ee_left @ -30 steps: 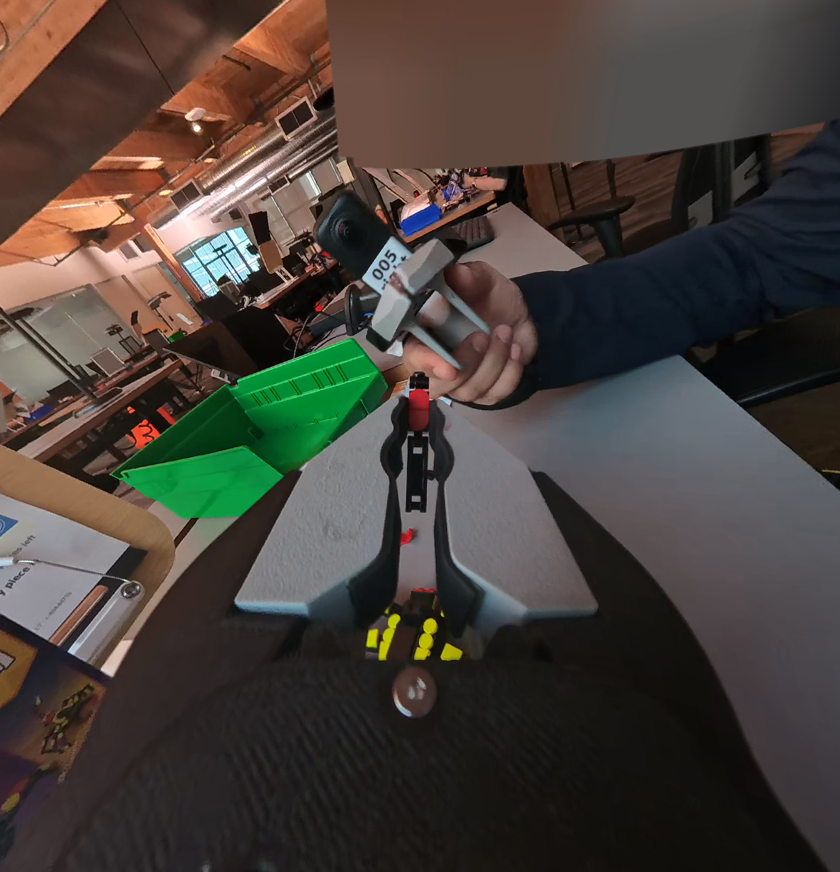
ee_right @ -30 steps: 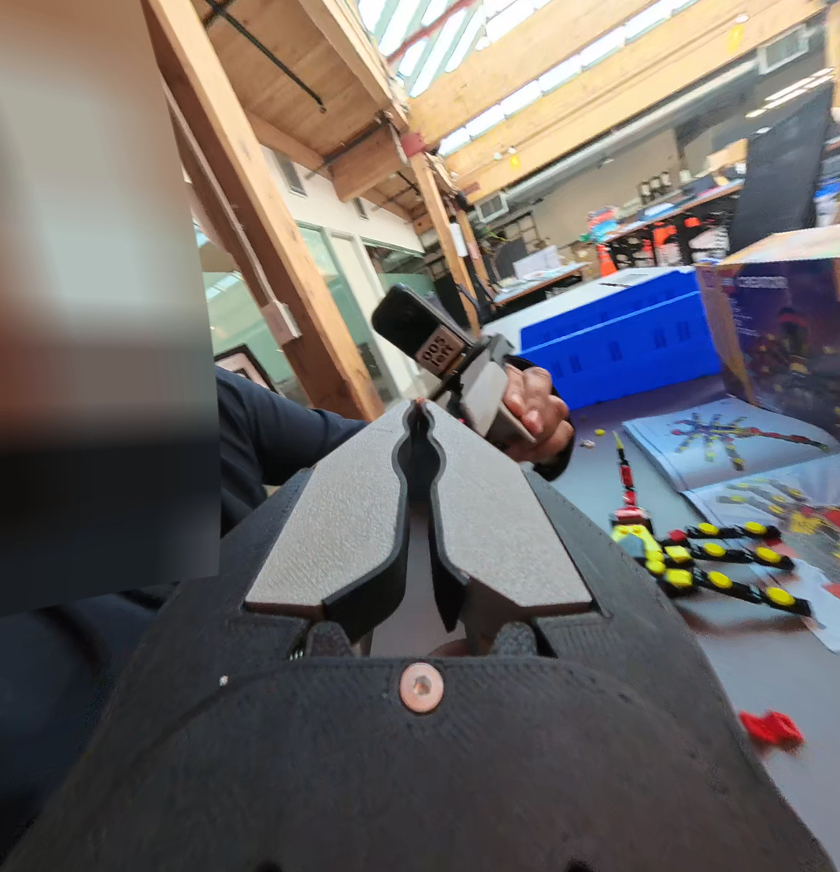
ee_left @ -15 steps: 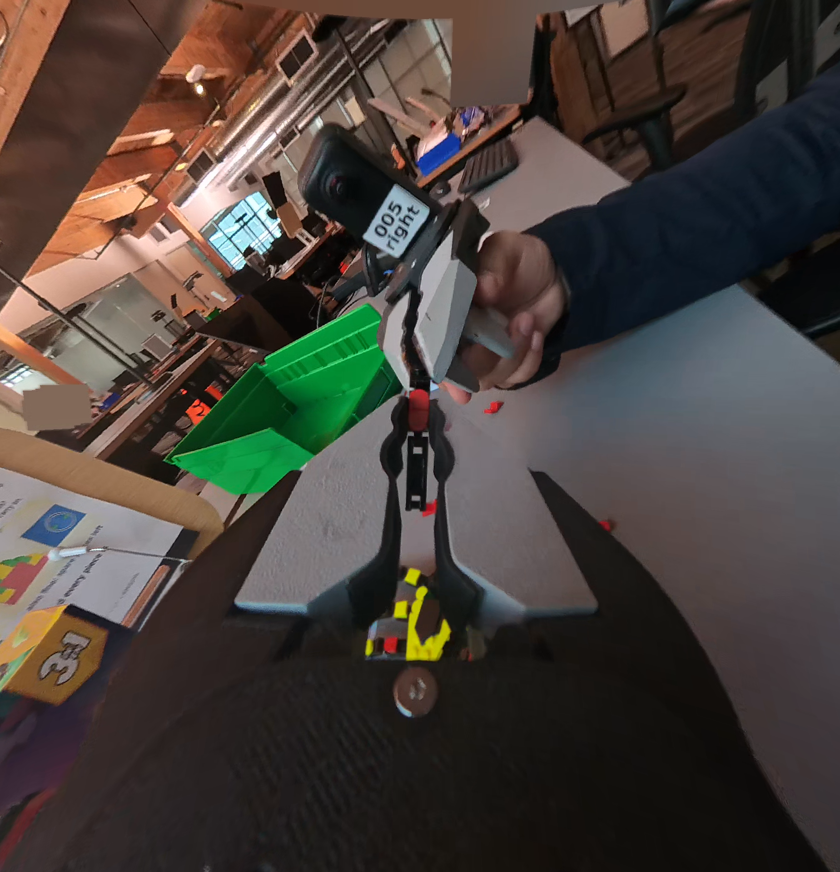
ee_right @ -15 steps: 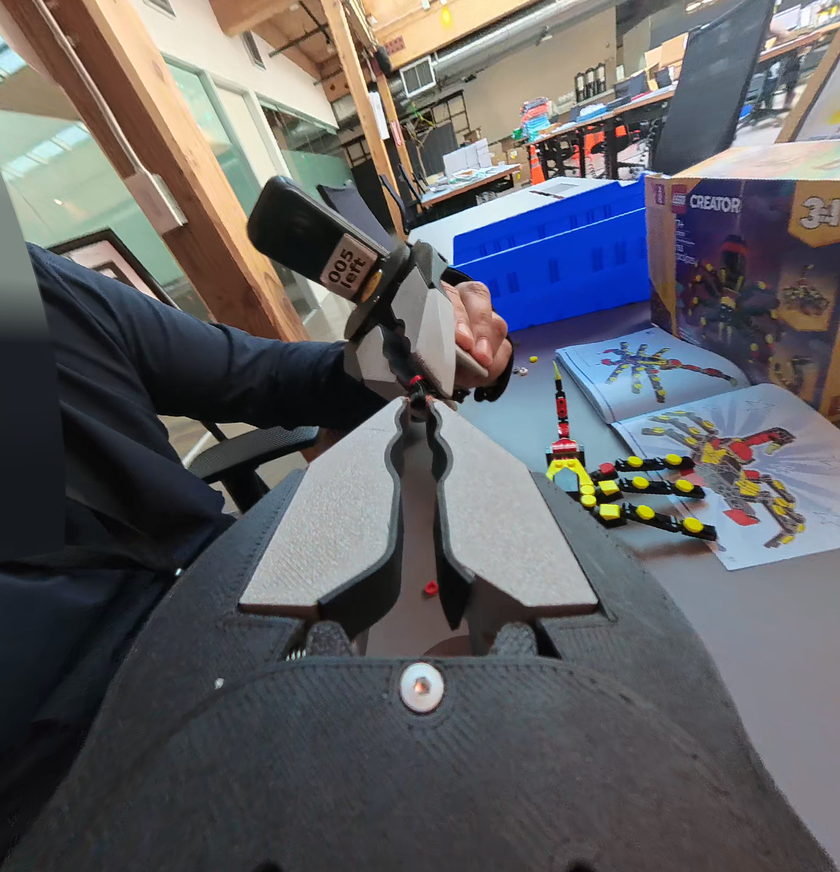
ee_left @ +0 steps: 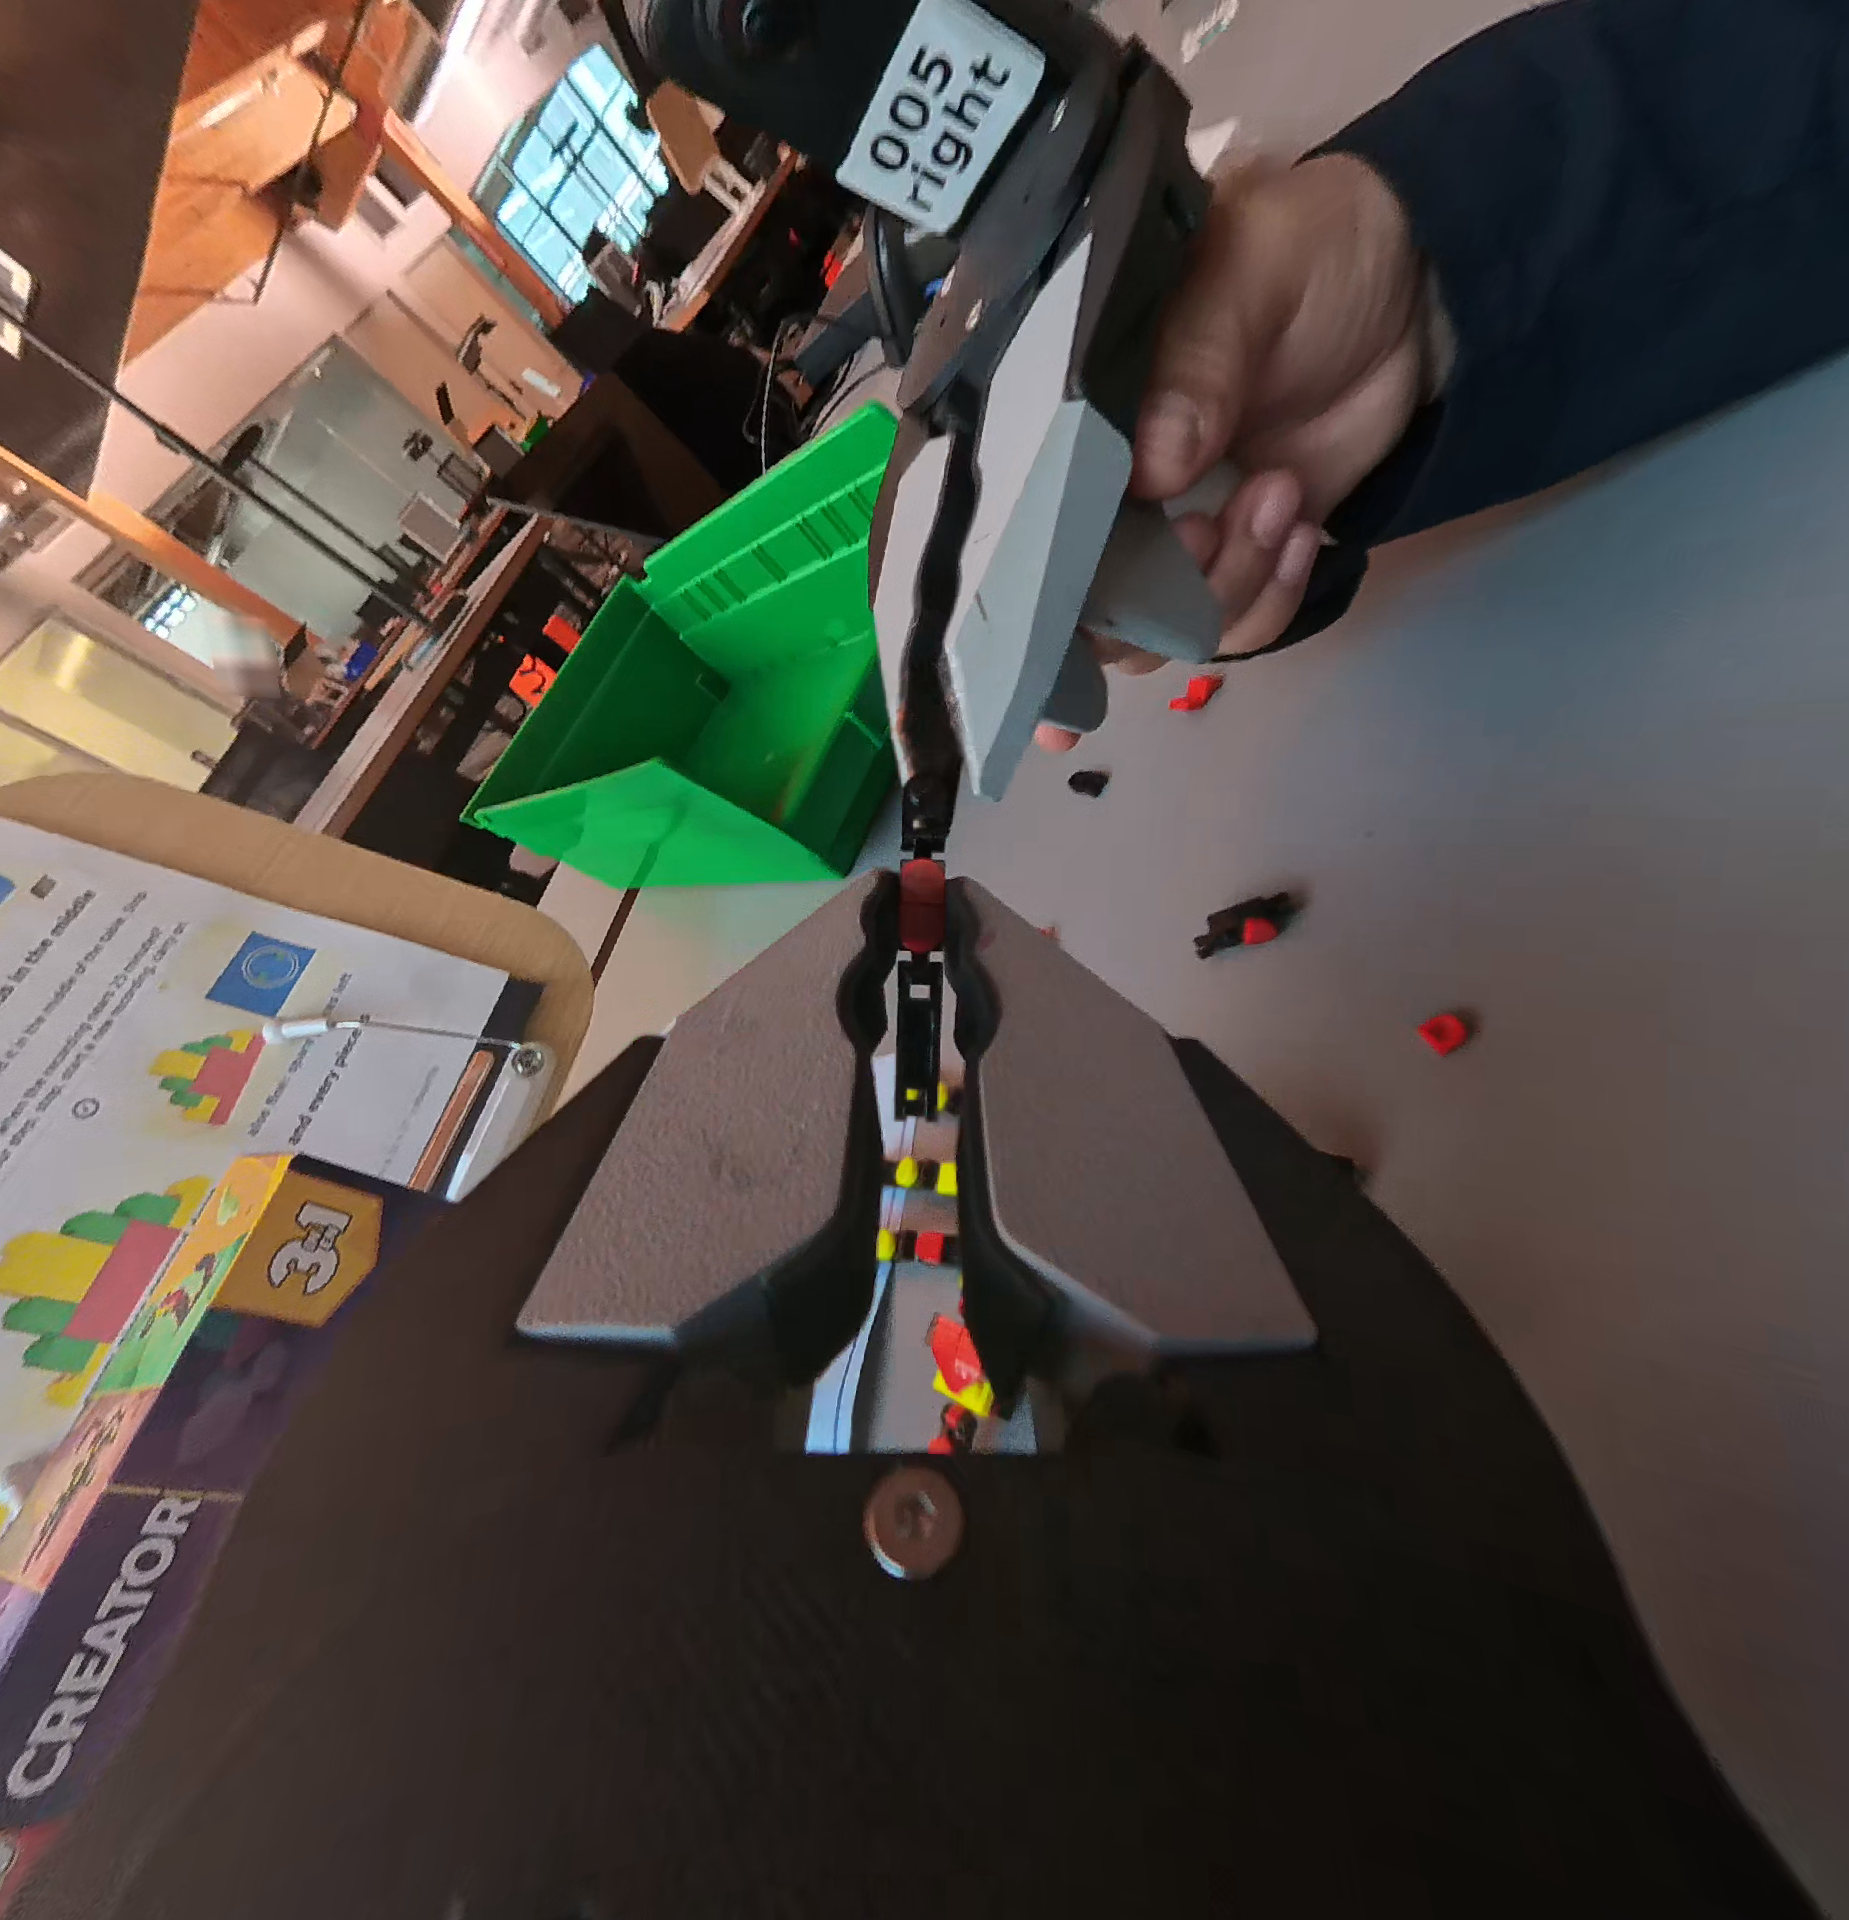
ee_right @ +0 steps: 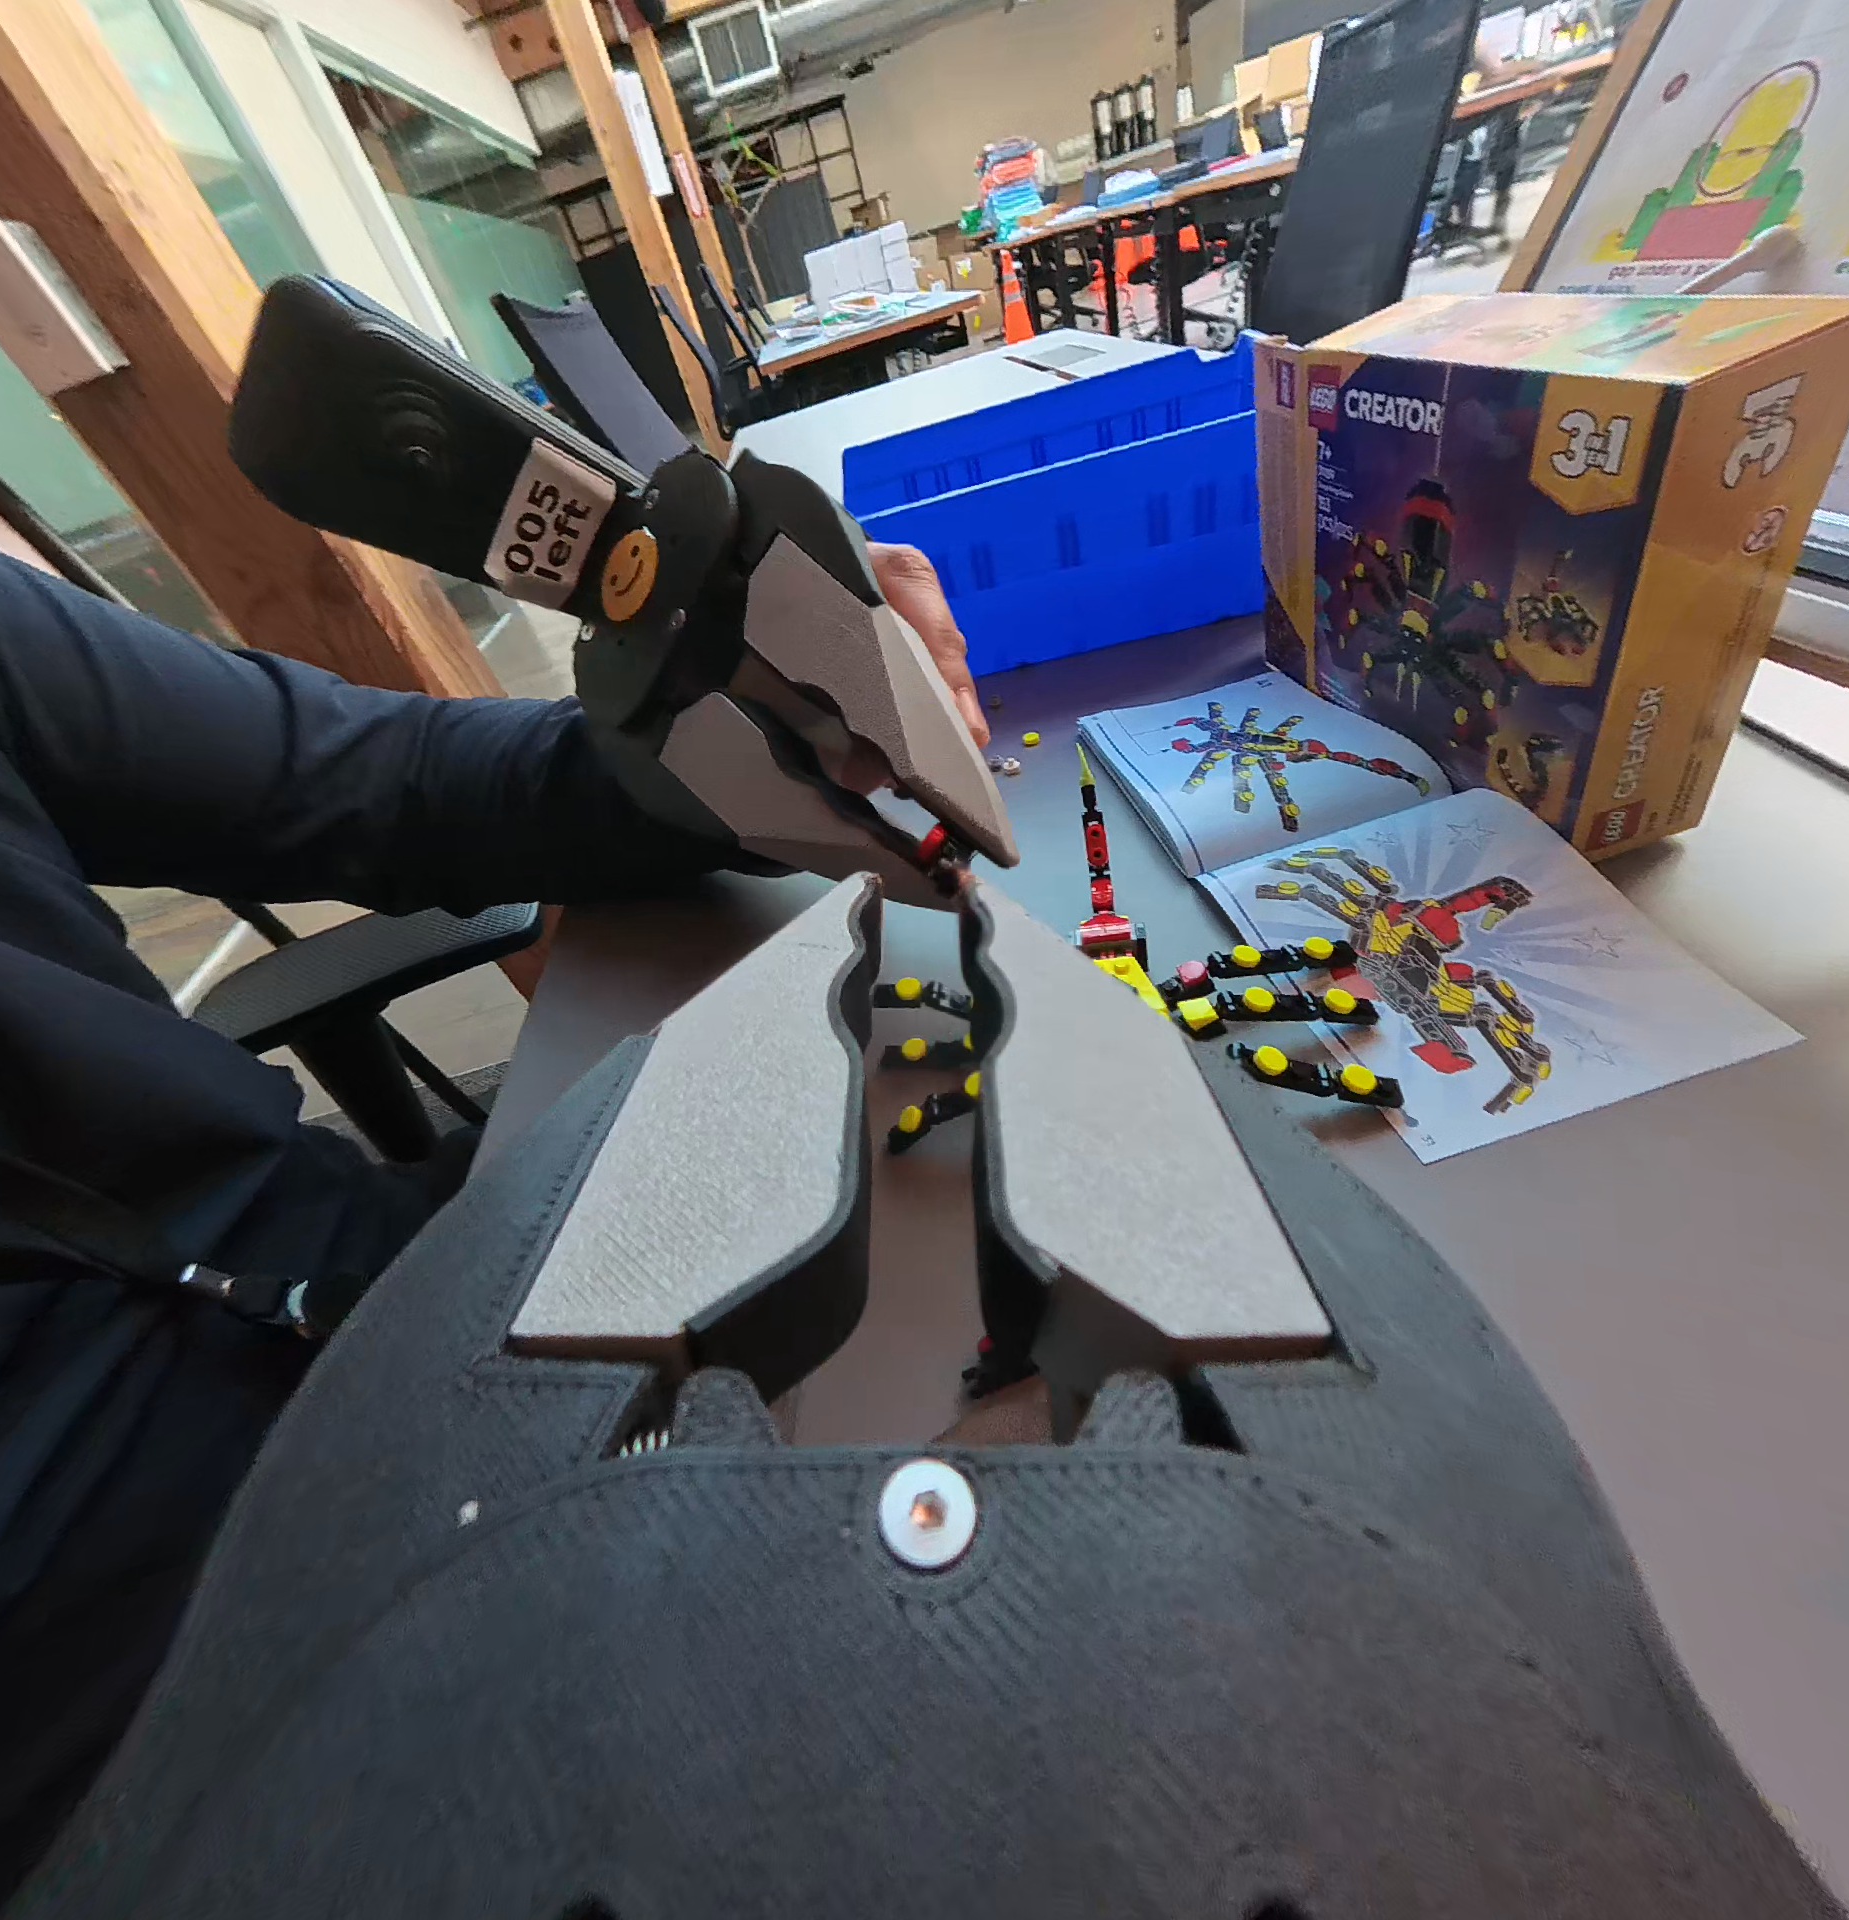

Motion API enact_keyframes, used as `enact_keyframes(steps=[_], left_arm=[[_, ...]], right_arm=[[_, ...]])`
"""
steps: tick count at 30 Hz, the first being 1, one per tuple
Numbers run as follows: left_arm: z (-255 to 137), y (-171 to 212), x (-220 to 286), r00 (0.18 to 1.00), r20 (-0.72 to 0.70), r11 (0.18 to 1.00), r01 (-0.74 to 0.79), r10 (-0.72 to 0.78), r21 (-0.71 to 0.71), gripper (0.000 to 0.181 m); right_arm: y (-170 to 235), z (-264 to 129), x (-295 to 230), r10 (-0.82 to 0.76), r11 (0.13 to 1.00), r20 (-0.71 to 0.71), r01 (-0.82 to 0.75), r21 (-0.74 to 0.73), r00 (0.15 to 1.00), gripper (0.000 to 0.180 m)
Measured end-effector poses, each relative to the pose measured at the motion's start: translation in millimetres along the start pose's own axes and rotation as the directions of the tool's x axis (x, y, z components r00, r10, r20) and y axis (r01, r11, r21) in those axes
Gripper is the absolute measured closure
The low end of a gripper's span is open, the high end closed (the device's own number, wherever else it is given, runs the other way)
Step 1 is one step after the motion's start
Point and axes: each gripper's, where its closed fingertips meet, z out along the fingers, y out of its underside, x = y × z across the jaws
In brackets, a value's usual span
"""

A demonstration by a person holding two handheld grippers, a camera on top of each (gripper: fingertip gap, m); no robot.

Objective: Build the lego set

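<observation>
My left gripper (ee_left: 920, 904) is shut on a thin black and red lego limb piece (ee_left: 918, 914), held above the table; the piece's black end sticks out past the fingertips. My right gripper (ee_right: 918, 894) is open a little, its tips right at that end; its right fingertip touches the piece (ee_right: 935, 844). In the left wrist view the right gripper (ee_left: 925, 795) comes down from above onto the black end. The part-built black, yellow and red spider (ee_right: 1107, 935) lies on the table just beyond, several legs (ee_right: 1263, 997) spread out.
An open instruction booklet (ee_right: 1419, 935) and the set's box (ee_right: 1554, 551) lie to the right, a blue bin (ee_right: 1055, 509) behind. A green bin (ee_left: 712, 707) lies on its side. Loose red and black pieces (ee_left: 1242, 925) are scattered on the grey table (ee_left: 1626, 831). A board with a sheet (ee_left: 224, 1039) stands at the left. Only a small space, under 4 cm, lies between the two pairs of fingers.
The two grippers have come together tip to tip. My right gripper's jaws, shut before, now stand a little apart. Both views have tipped down towards the table.
</observation>
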Motion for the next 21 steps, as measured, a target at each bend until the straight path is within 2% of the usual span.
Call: enact_keyframes(steps=[3,13,16,21], left_arm=[[1,6,0,1.0,0.002,1.0,-0.004,0.004,-0.031,0.175],[7,13,4,1.0,0.013,0.997,-0.016,0.017,-0.081,0.176],[10,18,5,0.997,0.033,0.989,-0.067,0.072,-0.129,0.176],[9,18,-1,0.998,0.055,0.992,-0.027,0.034,-0.127,0.176]], right_arm=[[3,3,9,-0.001,1.0,-0.055,0.001,-0.003,0.998,0.178],[7,9,16,0.163,0.986,-0.015,-0.162,0.041,0.987,0.176],[12,10,19,0.16,0.987,-0.036,-0.16,0.008,0.986,0.177],[8,7,21,0.161,0.987,-0.054,-0.16,0.021,0.985,0.177]])
